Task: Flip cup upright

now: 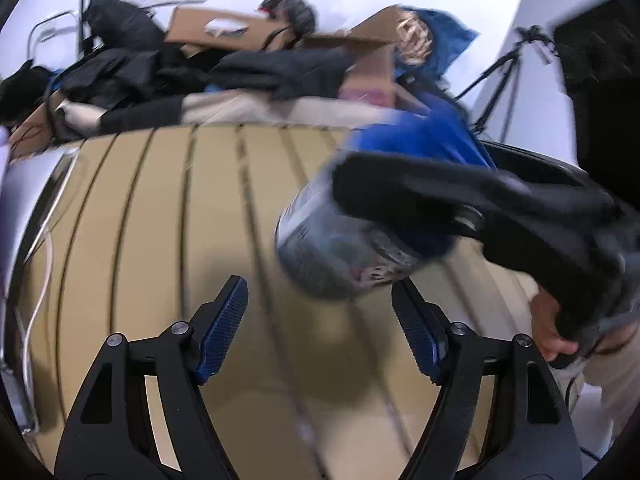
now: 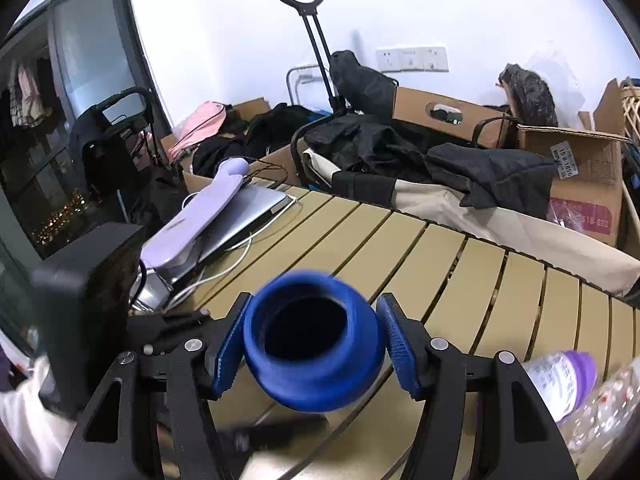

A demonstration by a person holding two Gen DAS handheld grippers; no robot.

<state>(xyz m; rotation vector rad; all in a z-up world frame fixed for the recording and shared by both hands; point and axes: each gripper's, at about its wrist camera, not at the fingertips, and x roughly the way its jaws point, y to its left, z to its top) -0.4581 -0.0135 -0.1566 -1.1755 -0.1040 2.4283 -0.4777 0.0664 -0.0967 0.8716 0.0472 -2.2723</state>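
Left gripper (image 1: 320, 320): yours stands wide, its blue pads low in the left wrist view, nothing between them; it hangs over the slatted worktop (image 1: 168, 220).
Cup (image 2: 314, 340): you hold it between the right gripper's pads at lower centre of the right wrist view. It is blue, and its dark mouth faces the camera, tipped slightly up. In the left wrist view it shows blurred at centre right, its glassy end toward the lower left and off the worktop.
Right gripper (image 2: 314, 344): yours is clamped on the cup, one pad on each side of the blue wall. In the left wrist view its black body crosses the right half of the frame.
Laptop (image 2: 248, 216): at centre left of the right wrist view, lying on the worktop's far left edge, with a lilac device (image 2: 200, 216) resting across it and a white cable (image 2: 224, 268) running beside it.
Bottle (image 2: 560, 380): at lower right of the right wrist view, lying on its side, with a purple label, just beside the right gripper's arm.
Boxes (image 2: 580, 184): cardboard, at upper right beyond the worktop, with dark clothing heaped around them.
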